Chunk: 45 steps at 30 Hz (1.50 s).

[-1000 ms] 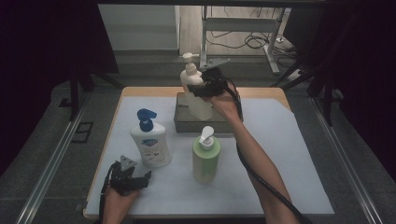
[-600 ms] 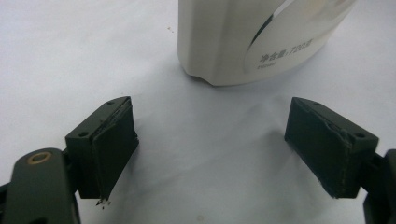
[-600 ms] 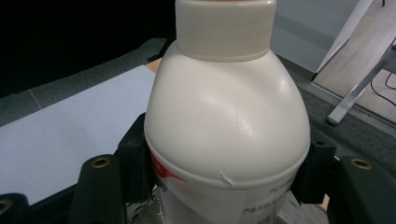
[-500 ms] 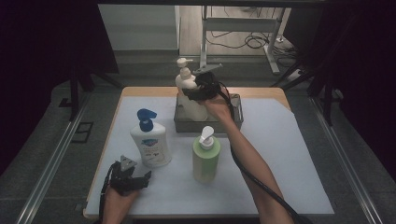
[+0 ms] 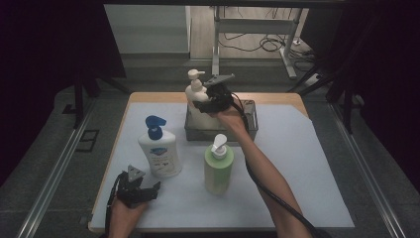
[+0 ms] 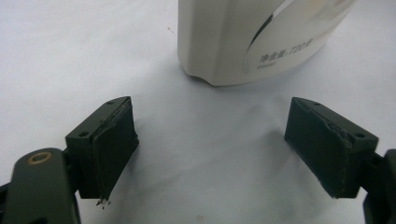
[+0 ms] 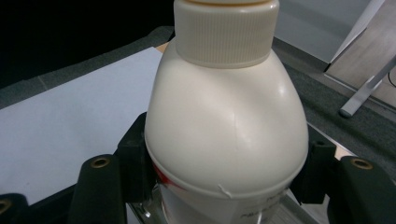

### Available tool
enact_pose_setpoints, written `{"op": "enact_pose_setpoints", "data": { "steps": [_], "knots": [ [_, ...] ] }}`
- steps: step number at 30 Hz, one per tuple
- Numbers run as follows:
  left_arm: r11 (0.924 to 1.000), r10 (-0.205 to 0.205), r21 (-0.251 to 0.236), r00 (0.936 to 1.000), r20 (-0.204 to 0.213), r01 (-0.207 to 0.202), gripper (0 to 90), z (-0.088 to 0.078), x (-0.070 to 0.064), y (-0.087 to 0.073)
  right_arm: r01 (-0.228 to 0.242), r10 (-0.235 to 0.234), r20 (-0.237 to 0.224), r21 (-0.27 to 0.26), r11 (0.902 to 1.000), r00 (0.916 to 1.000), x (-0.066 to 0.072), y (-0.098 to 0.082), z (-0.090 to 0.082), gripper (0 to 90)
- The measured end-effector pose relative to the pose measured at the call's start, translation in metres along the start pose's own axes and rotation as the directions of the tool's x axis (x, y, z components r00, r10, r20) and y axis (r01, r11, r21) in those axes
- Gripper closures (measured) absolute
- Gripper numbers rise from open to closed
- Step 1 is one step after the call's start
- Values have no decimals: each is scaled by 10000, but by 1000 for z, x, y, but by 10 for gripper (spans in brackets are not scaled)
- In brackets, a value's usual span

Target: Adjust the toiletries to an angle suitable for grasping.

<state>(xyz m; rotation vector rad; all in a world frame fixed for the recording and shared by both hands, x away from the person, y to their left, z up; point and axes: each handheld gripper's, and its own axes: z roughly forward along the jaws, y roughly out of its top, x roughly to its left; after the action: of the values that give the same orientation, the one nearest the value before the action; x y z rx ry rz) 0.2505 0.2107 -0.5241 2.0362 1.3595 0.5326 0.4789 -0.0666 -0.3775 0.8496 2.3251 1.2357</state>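
Observation:
A cream pump bottle is upright over the left part of a grey metal tray, its base down inside the tray. My right gripper is shut on it from the right. In the right gripper view the black pads press both sides of the bottle's shoulder below its ribbed cap. My left gripper rests at the front left of the table, jaws open and empty. Just ahead of it stands a white bottle with a blue pump, whose base fills the top of the left gripper view.
A green pump bottle stands in the middle of the white table cover, just in front of the tray and under my right forearm. The table's wooden edge runs along the back. Dark floor and metal rails surround the table.
My right hand has lowered the cream bottle and shifted it slightly left, down into the tray. The left gripper has stayed where it was.

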Motion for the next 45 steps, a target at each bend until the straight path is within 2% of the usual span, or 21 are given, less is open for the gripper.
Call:
{"op": "enact_pose_setpoints", "data": {
  "steps": [17, 24, 31, 38, 45],
  "knots": [
    [10000, -19, -8, 10000, -13, 19, 164, 0, 0, 0, -153, 153, 8, 230, 9996, 9999, -4, -27, -5, 368],
    [10000, -22, -16, 10000, -19, 22, 164, 0, -1, 0, -369, 370, -39, 260, 9990, 9993, -7, -37, -9, 367],
    [10000, -20, -25, 10000, -27, 20, 165, 0, -1, 0, -433, 435, -66, 288, 9986, 9990, -9, -40, -13, 362],
    [10000, -19, -25, 10000, -20, 19, 166, 0, -1, 0, -430, 430, -3, 255, 9988, 9991, -8, -41, -10, 356],
    [10000, -15, -22, 10000, -24, 15, 166, 0, -1, 0, -277, 284, -186, 339, 9990, 9994, -10, -45, -12, 321]
  ]
}}
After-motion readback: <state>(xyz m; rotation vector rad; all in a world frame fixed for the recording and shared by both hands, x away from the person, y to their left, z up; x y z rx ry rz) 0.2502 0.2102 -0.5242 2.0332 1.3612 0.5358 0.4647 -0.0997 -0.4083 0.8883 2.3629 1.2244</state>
